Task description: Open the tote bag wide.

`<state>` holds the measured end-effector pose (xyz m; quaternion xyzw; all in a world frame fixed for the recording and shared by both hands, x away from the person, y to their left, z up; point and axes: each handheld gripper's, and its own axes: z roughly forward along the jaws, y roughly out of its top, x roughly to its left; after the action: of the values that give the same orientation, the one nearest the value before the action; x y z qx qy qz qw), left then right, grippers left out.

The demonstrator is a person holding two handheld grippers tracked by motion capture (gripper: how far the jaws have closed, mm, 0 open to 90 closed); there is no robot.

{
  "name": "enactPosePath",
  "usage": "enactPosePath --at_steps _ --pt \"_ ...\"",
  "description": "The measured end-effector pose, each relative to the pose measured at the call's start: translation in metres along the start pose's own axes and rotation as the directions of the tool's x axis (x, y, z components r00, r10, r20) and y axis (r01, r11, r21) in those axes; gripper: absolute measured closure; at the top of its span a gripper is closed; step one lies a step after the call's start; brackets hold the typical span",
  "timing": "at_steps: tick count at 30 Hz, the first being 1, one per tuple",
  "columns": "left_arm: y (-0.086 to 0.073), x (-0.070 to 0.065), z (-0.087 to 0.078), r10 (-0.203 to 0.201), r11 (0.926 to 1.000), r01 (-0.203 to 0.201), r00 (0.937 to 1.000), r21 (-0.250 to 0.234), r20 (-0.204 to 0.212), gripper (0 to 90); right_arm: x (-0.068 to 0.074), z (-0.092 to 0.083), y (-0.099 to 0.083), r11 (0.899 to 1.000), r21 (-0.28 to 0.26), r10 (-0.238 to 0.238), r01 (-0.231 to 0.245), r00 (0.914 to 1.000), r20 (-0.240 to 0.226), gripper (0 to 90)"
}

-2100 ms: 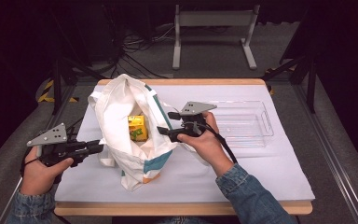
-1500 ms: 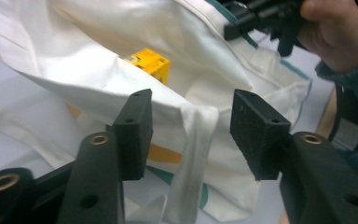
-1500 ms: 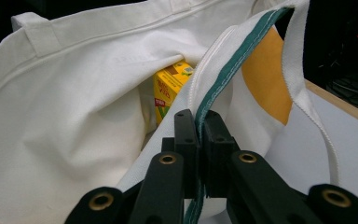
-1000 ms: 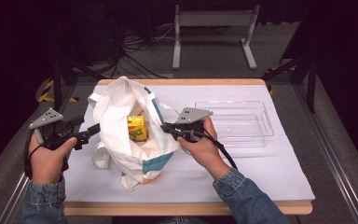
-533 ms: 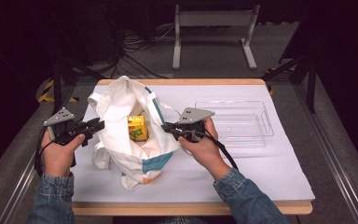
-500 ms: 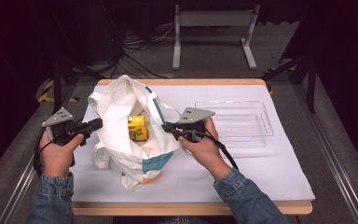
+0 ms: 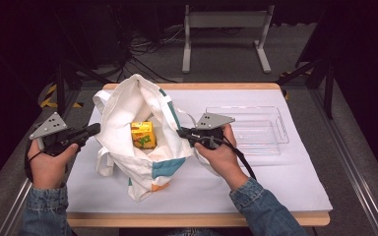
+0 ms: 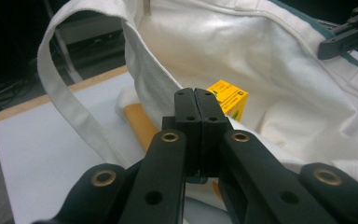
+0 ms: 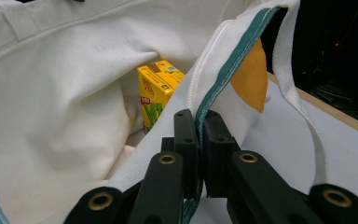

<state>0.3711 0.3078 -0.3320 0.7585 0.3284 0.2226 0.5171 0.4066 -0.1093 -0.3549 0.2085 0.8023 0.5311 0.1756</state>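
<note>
Spreading the mouth of the white tote bag (image 7: 142,132) looks like the step in hand, and it is about set up. The right gripper (image 7: 183,132) pinches the bag's right, teal-trimmed rim (image 9: 214,88), cloth caught between its closed jaws. The left gripper (image 7: 94,130) sits at the bag's left rim; its jaws have just been closing and now meet, with the rim's edge seemingly nipped at their tips, though the left gripper view (image 8: 195,100) leaves that grip uncertain. A yellow juice carton (image 7: 143,135) stands inside the bag, near the table's middle. The clear plastic tray (image 7: 280,129) to the right holds nothing, so the carton's removal, if that is intended, remains undone.
</note>
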Motion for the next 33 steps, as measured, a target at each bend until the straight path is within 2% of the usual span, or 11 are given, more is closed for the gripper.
enactPosePath --at_steps 3,5,12,13,15,18,23,28,33 --pt "0.001 0.003 -0.008 0.037 0.9993 -0.036 0.9989 0.006 -0.028 89.3 -0.003 -0.001 -0.002 1.000 0.001 0.008 -0.008 0.9999 0.007 85.5" --pt "0.000 0.006 -0.009 0.046 0.9989 -0.045 0.9984 0.011 -0.033 89.3 -0.003 0.000 -0.003 1.000 0.001 0.009 -0.009 0.9999 0.013 85.5" --pt "-0.009 0.011 -0.002 0.079 0.9965 -0.078 0.9968 0.029 -0.014 89.3 -0.003 0.004 -0.007 1.000 0.016 0.011 -0.012 0.9990 0.043 85.5" --pt "-0.012 0.010 0.003 0.102 0.9942 -0.102 0.9948 0.035 0.000 89.3 -0.003 0.004 -0.010 1.000 0.021 0.017 -0.018 0.9985 0.051 85.5" --pt "-0.017 0.010 0.009 0.106 0.9938 -0.106 0.9942 0.033 0.019 89.2 -0.002 0.007 -0.015 0.999 0.029 0.027 -0.029 0.9976 0.064 85.5" --pt "-0.022 0.011 0.014 0.096 0.9946 -0.098 0.9947 0.034 0.036 89.2 -0.001 0.008 -0.020 0.998 0.036 0.041 -0.044 0.9960 0.079 85.5" --pt "-0.036 0.018 0.022 0.052 0.9981 -0.054 0.9969 0.031 0.059 89.2 -0.001 0.011 -0.030 0.996 0.054 0.068 -0.075 0.9910 0.115 85.5" --pt "-0.044 0.021 0.026 0.033 0.9989 -0.035 0.9973 0.032 0.065 89.2 0.000 0.017 -0.036 0.994 0.082 0.061 -0.073 0.9877 0.144 85.4" --pt "-0.051 0.024 0.035 0.030 0.9973 -0.035 0.9974 0.065 0.065 89.1 0.005 0.029 -0.040 0.991 0.119 0.037 -0.057 0.9853 0.167 84.8"
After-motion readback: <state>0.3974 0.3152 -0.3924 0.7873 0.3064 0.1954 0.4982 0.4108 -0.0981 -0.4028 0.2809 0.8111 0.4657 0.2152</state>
